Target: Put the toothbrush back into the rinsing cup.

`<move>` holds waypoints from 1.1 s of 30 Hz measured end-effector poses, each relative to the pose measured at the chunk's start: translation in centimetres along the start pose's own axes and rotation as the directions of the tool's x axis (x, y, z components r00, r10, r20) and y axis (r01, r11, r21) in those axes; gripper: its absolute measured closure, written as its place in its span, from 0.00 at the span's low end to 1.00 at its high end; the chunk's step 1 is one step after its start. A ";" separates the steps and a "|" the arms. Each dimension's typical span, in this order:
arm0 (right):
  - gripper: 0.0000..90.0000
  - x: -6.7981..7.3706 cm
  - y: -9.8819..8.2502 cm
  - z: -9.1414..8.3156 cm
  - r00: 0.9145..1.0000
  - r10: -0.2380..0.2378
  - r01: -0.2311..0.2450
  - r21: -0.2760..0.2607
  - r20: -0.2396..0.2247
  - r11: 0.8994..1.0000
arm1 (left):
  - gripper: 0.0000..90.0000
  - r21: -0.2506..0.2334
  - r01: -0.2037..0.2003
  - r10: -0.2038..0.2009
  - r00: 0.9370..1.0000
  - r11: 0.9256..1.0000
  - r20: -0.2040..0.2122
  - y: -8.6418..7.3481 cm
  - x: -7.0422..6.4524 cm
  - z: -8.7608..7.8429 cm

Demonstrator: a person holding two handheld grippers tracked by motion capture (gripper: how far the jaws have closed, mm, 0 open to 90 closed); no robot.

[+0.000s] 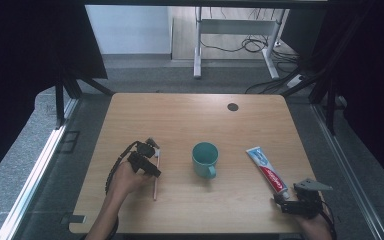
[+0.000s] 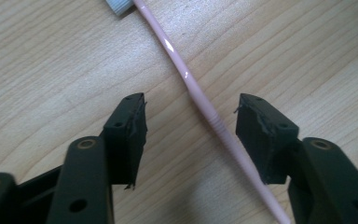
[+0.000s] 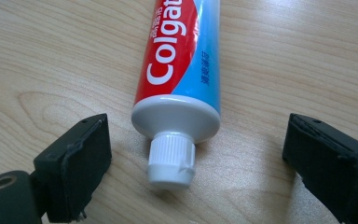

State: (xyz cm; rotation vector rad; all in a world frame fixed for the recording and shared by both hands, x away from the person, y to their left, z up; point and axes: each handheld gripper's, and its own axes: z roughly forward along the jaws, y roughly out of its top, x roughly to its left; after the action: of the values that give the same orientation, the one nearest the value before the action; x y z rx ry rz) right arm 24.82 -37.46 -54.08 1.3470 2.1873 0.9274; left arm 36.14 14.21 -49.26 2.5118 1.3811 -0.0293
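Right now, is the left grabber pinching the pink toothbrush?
Apart. In the left gripper view the left gripper stands open, with bare table on both sides of the pink toothbrush between its jaws.

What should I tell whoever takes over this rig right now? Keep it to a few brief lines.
Left gripper: open, jaws either side of the pink toothbrush handle, not closed on it.
Right gripper: open, jaws apart either side of the toothpaste tube at its white cap, no grip.
Things: toothbrush flat on the table left of the teal mug; toothpaste flat to the mug's right; mug upright between them.
Done: both grippers lined up.
Left: close on each item and lift, probably; nothing has been picked up.
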 end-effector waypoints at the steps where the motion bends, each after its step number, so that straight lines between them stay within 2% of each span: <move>1: 0.08 0.0 0.0 0.0 1.000 0.000 0.000 0.000 0.000 1.000 | 0.49 0.003 0.012 -0.012 1.000 1.000 0.002 0.1 -0.1 0.2; 2: 0.08 0.0 0.0 0.0 1.000 0.000 0.000 0.000 0.000 1.000 | 0.52 0.023 0.008 -0.008 1.000 1.000 0.002 0.4 -0.2 0.3; 4: 0.08 0.0 0.0 0.0 1.000 0.000 0.000 0.000 0.000 1.000 | 0.54 0.025 0.012 -0.012 1.000 1.000 0.005 0.5 -0.3 0.5; 6: 0.08 0.0 0.0 0.0 1.000 0.000 0.000 0.000 0.000 1.000 | 0.58 0.053 0.009 -0.009 1.000 0.999 0.006 0.8 -0.5 0.7; 10: 0.08 0.0 0.0 0.0 1.000 0.000 0.000 0.001 0.000 1.000 | 0.63 0.073 0.006 -0.007 1.000 0.997 0.003 1.2 -0.7 0.9; 12: 0.08 0.0 0.0 0.0 1.000 0.000 0.000 0.000 0.000 1.000 | 0.66 0.092 0.018 -0.018 1.000 0.996 0.000 1.5 -0.9 1.0; 17: 0.08 0.0 0.0 0.0 1.000 0.001 -0.001 0.000 0.001 1.000 | 0.71 0.126 0.019 -0.019 1.000 0.992 -0.001 1.7 -1.1 1.2; 25: 0.08 0.0 0.0 0.0 1.000 0.000 0.000 0.000 0.002 1.000 | 0.78 0.149 0.024 -0.023 1.000 0.989 -0.008 1.9 -1.3 1.4; 27: 0.08 0.0 0.0 0.0 1.000 0.001 -0.001 0.000 0.002 1.000 | 0.82 0.154 0.024 -0.020 0.999 0.988 -0.025 2.0 -1.5 1.4; 31: 0.08 0.0 0.0 0.0 1.000 0.002 -0.002 0.000 0.003 1.000 | 0.91 0.158 0.015 -0.011 0.999 0.987 -0.031 2.1 -1.6 1.5; 33: 0.08 0.0 0.0 0.0 1.000 0.002 -0.002 -0.001 0.003 1.000 | 0.92 0.161 0.011 -0.006 1.000 0.987 -0.031 2.1 -1.7 1.5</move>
State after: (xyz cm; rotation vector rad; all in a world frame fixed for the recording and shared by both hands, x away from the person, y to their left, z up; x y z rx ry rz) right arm 24.86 -37.43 -54.08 1.3500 2.1837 0.9261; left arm 37.16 11.40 -49.99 2.6476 1.4557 -0.1100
